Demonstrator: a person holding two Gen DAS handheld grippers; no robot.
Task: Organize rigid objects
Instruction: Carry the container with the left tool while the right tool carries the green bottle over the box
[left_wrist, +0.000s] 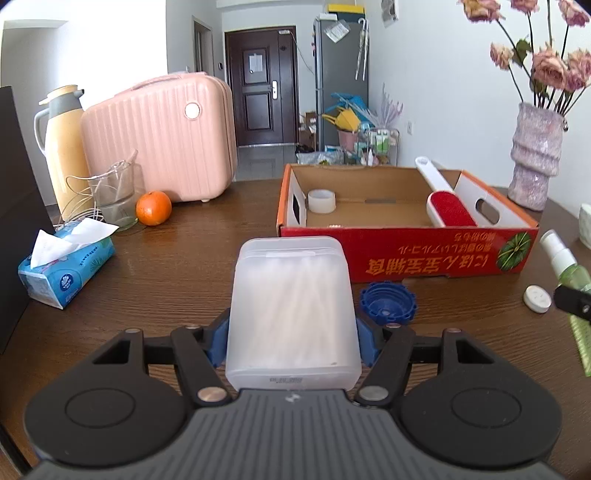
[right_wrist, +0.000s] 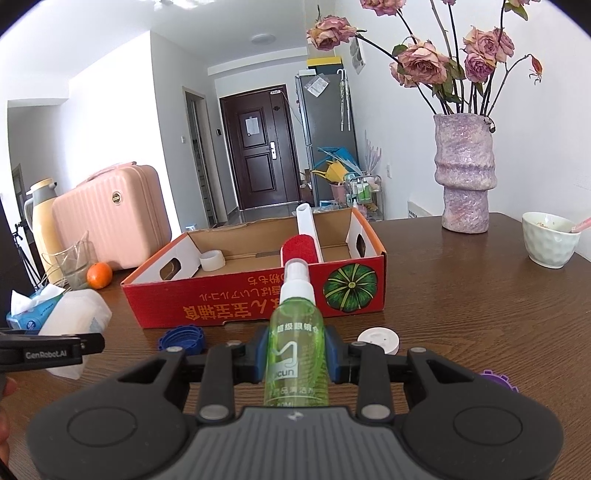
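Observation:
My left gripper (left_wrist: 291, 343) is shut on a translucent white box of cotton swabs (left_wrist: 291, 306), held just in front of the red cardboard box (left_wrist: 406, 254). My right gripper (right_wrist: 295, 358) is shut on a green spray bottle (right_wrist: 295, 336), held before the same box (right_wrist: 236, 306). Inside the box lie a red lint brush with a white handle (left_wrist: 448, 208) and a roll of clear tape (left_wrist: 322, 200). A blue cap (left_wrist: 388, 302) and a white round cap (left_wrist: 537, 298) lie on the table in front of the box.
On the wooden table (left_wrist: 177, 273) stand a pink case (left_wrist: 162, 136), a yellow thermos (left_wrist: 62, 147), a glass jug (left_wrist: 118, 195), an orange (left_wrist: 153, 208) and a tissue pack (left_wrist: 66, 266) at left. A purple vase (right_wrist: 465, 173) and white bowl (right_wrist: 550, 240) stand at right. A purple cap (right_wrist: 498, 380) lies near my right gripper.

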